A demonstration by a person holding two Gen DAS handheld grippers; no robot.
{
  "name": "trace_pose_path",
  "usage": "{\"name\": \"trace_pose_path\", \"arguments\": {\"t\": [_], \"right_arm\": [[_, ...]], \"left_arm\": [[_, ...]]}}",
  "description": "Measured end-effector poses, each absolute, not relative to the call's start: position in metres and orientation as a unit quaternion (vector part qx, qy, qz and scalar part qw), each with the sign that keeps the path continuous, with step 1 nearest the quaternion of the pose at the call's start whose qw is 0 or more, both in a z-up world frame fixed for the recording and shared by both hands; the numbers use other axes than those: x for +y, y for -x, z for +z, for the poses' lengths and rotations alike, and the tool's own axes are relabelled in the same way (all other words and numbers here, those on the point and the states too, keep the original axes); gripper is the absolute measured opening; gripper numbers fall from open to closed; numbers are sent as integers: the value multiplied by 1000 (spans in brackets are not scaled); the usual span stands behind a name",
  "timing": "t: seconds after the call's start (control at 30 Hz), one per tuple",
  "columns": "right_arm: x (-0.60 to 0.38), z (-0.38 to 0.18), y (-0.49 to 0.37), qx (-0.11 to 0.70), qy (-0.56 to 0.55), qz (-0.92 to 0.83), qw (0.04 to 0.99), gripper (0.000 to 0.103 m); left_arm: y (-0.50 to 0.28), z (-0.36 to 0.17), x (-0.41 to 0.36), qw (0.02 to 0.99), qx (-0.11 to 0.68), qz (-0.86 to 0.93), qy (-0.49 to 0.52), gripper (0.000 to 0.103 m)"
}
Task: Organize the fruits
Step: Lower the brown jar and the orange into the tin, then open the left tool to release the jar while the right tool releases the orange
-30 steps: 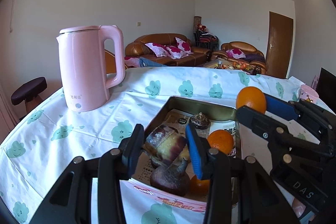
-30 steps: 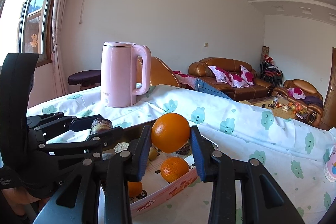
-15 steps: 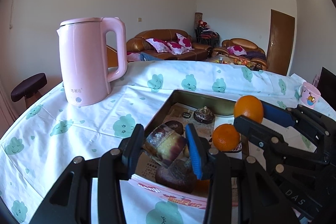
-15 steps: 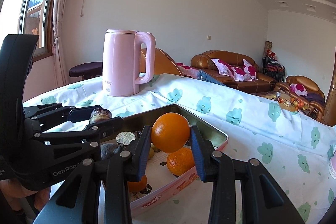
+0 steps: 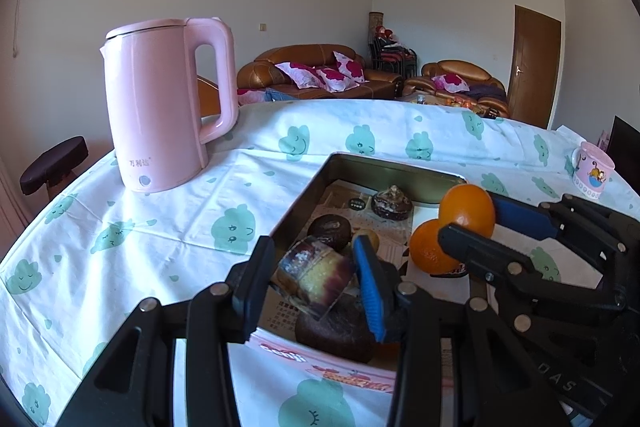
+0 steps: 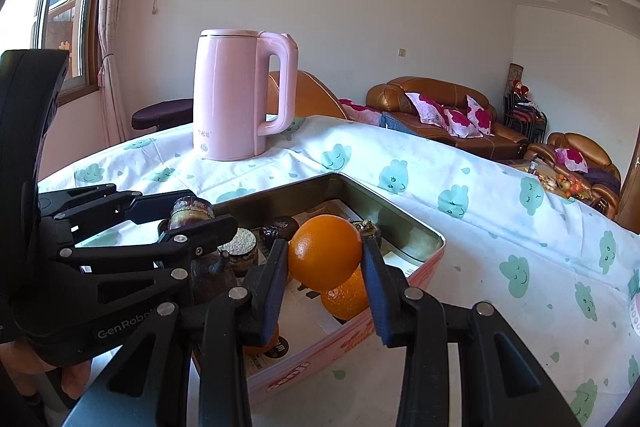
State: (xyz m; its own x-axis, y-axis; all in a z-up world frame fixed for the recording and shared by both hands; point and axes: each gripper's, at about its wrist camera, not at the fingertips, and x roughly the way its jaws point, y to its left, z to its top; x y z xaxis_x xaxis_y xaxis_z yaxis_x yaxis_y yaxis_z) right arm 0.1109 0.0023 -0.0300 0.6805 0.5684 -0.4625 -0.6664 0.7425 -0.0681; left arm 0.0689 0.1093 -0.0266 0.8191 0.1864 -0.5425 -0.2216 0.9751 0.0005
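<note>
Living room; table under a white cloth [image 5: 168, 227] printed with green clouds. Left gripper [image 5: 316, 277] clamped on a cut purple-and-yellow fruit chunk [image 5: 314, 277], above the near end of the metal tray [image 5: 384, 167]. Right gripper [image 6: 325, 261] clamped on an orange [image 6: 325, 257], over the tray's right side. Versus 1.0 s ago: both loads sit lower, nearer the tray; the orange now overlaps a second orange [image 6: 346, 297] lying inside. Pink kettle [image 5: 160, 107] upright beyond the tray; brown sofas [image 5: 316, 71] behind.
</note>
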Motion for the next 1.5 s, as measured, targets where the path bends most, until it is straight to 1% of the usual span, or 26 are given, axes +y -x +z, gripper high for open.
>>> {"name": "trace_pose_path", "arguments": {"t": [0.2, 0.33, 0.4, 0.43, 0.47, 0.53, 0.6, 0.7, 0.83, 0.97, 1.1, 1.23, 1.4, 1.5], "right_arm": [[4, -32, -115, 223, 116, 342, 905, 39], [5, -33, -115, 226, 119, 343, 904, 41], [5, -33, -115, 226, 118, 341, 905, 44], [5, -33, -115, 227, 118, 341, 905, 49], [5, -33, -115, 227, 117, 340, 905, 50], [4, -33, -115, 227, 114, 340, 906, 52], [3, -33, -115, 226, 111, 339, 907, 53], [-1, -32, -114, 222, 105, 332, 911, 59], [-9, -29, -113, 211, 90, 314, 921, 71], [-16, -26, -108, 194, 80, 301, 930, 78], [-25, -22, -104, 173, 65, 291, 939, 80], [-33, -20, -105, 167, 44, 281, 944, 84], [-34, -18, -104, 163, 43, 277, 946, 85], [-34, -18, -102, 160, 44, 275, 947, 85]], "left_arm": [[-69, -27, 109, 953, 283, 108, 32, 44], [-70, -28, 113, 950, 289, 109, 38, 48], [-70, -27, 115, 951, 288, 109, 42, 48], [-70, -28, 116, 951, 288, 109, 43, 50], [-69, -27, 117, 950, 287, 111, 44, 51], [-68, -27, 119, 950, 286, 114, 48, 58], [-67, -27, 119, 950, 284, 116, 51, 62], [-64, -26, 120, 953, 276, 117, 54, 67], [-59, -24, 123, 956, 262, 120, 63, 77], [-55, -21, 122, 960, 247, 117, 64, 79], [-53, -20, 116, 962, 238, 122, 50, 88], [-51, -18, 112, 965, 228, 126, 39, 89], [-50, -17, 114, 965, 224, 133, 42, 93], [-48, -16, 113, 966, 218, 137, 41, 94]]}}
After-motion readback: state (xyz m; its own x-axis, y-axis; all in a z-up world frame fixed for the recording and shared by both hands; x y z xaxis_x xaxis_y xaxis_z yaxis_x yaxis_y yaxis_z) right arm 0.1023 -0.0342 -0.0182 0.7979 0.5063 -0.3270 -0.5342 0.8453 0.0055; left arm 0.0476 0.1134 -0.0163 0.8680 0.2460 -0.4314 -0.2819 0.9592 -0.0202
